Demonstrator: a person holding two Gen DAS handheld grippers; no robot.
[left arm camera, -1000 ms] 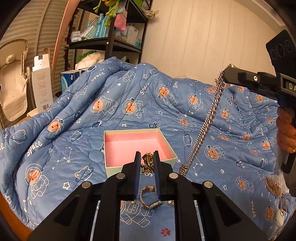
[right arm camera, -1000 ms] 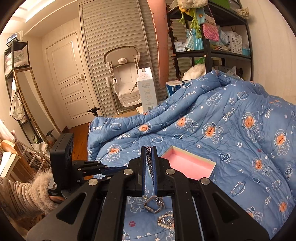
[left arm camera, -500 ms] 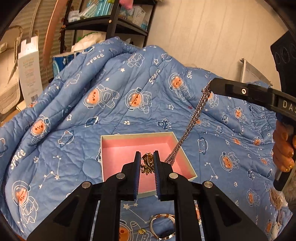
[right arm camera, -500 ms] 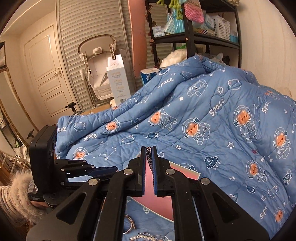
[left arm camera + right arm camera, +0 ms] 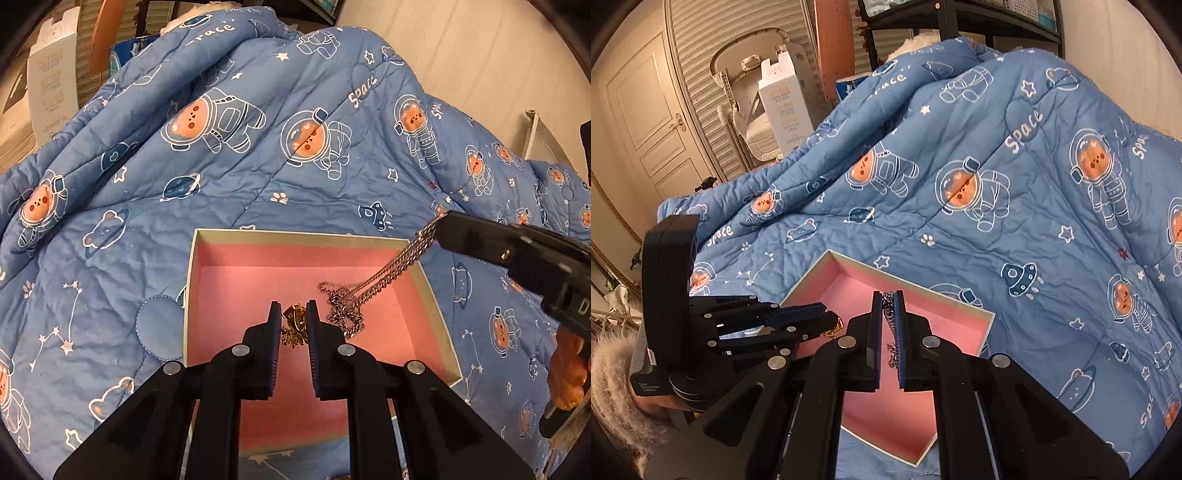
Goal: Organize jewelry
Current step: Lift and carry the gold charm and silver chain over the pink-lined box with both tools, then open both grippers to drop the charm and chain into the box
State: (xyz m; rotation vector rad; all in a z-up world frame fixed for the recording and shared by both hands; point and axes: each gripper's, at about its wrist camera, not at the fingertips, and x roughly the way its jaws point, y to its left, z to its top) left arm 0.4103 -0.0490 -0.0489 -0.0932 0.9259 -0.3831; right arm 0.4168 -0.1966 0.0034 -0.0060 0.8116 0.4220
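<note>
Sitting on the quilted blue astronaut-print blanket (image 5: 258,177) is a shallow rectangular box (image 5: 306,239), cream outside, smooth pink inside. A small knobbly gold piece (image 5: 294,320) is pinched in the left tongs (image 5: 293,317) over the box's near edge. A chunky silver curb chain (image 5: 384,277) is clamped in the right tongs (image 5: 887,310), its loose end piled on the pink floor near the right wall.

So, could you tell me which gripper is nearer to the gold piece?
Left. The left gripper is shut on the gold piece over the pink box; the right gripper holds the silver chain beside it.
</note>
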